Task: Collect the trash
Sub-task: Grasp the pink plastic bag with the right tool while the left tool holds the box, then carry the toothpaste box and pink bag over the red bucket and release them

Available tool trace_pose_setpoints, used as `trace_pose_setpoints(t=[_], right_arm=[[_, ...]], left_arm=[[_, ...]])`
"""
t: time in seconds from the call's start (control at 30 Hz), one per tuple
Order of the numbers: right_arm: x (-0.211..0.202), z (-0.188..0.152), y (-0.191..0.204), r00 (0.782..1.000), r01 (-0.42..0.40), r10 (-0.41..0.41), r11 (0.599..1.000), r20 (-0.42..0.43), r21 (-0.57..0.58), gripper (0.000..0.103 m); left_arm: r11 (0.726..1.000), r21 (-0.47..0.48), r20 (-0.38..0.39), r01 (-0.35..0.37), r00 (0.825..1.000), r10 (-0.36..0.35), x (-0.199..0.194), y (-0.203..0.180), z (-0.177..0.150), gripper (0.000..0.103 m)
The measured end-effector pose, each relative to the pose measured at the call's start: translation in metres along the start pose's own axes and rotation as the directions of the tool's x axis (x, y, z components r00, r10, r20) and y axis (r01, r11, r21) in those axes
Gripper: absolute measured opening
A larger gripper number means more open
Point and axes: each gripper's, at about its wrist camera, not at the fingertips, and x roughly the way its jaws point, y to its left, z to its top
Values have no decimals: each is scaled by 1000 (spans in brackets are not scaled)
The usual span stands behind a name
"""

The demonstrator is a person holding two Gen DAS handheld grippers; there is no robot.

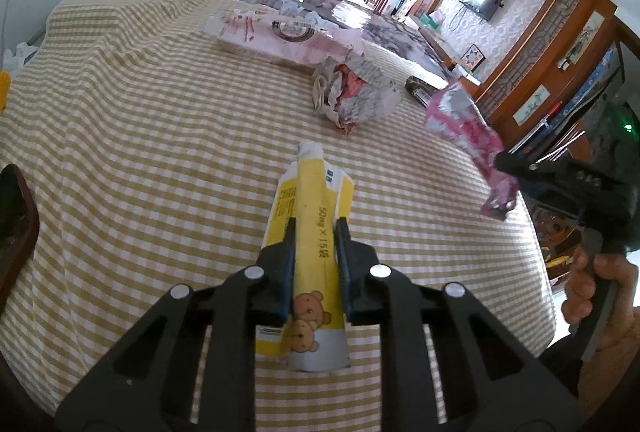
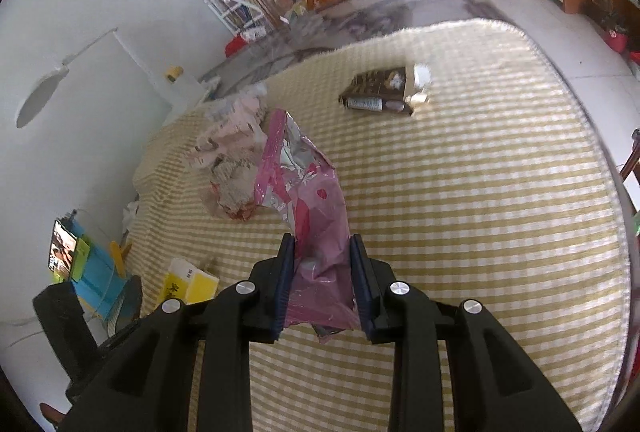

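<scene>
We have two pieces of trash in hand. The left gripper (image 1: 315,228) is closed on a yellow box (image 1: 310,228), a small carton with bears printed on it, which lies on the checked cloth of the counter (image 1: 140,152). The card looks light and a little crushed at the far end, so it is stiff only along its long edges. The pads press on those two long sides near the middle, and we judge this a good place, because the flat faces would bend in.

The right gripper (image 2: 323,260) is closed on a pink wrapper (image 2: 308,208), a foil bag with a torn silver mouth, and the bag stands up from the counter between the pads. Such foil is very light, soft and slippery, so we should hold it where it is bunched, as now, and not by a single loose layer.

More trash waits on the counter: a crumpled paper (image 1: 354,92) beyond the yellow box, a flat pink package (image 1: 280,36) farther back, and a dark box (image 2: 384,92), perhaps a chocolate carton, though the view is too blurred to be sure.
</scene>
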Motion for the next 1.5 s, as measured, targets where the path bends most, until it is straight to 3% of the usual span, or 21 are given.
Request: trace_pose_setpoints(t=[0.27,0.53,0.77,0.9,1.03,1.1,1.17,1.2,1.27,1.3,1.33,1.4,1.5], right_arm=[[-56,-12,-12,992,38,-38,999,122,-2,28],[-97,-37,-55,981,20,-48,988,187,152,30],[-130,-44,-91,951,93,-158,966,267,240,30],[-140,-49,-115,948,95,-184,942,260,323,30],[-149,-54,-132,940,109,-222,915,258,388,30],[-160,-56,-139,925,125,-256,903,281,412,30],[-173,-59,-147,901,149,-305,886,309,439,30],[-182,-62,-153,884,161,-335,873,325,461,30],[-194,-65,-167,858,176,-382,847,343,502,30],[-198,-68,-174,849,179,-398,835,347,520,30],[-204,-71,-184,838,177,-418,816,350,551,30],[-212,-79,-203,831,147,-431,780,352,609,30],[-216,-91,-226,837,55,-410,723,363,689,30]], left_arm=[[1000,22,21,10,1000,-10,-3,-5,-1,17],[998,57,32,5,999,-7,2,-15,-7,17],[995,102,61,-13,998,7,-3,-26,-12,17],[987,158,63,10,998,-20,-7,-51,-17,17],[977,184,38,107,993,-116,-6,-92,-22,17],[961,187,-18,202,979,-202,4,-128,-26,17],[948,200,-49,247,969,-242,10,-150,-30,17],[926,227,-89,301,954,-288,18,-181,-34,17],[907,245,-121,342,939,-321,24,-206,-37,18],[878,258,-171,403,914,-369,34,-239,-41,17],[868,260,-188,422,904,-383,38,-251,-44,17],[843,267,-242,467,879,-410,55,-292,-50,18],[838,256,-297,482,864,-406,84,-331,-56,18]])
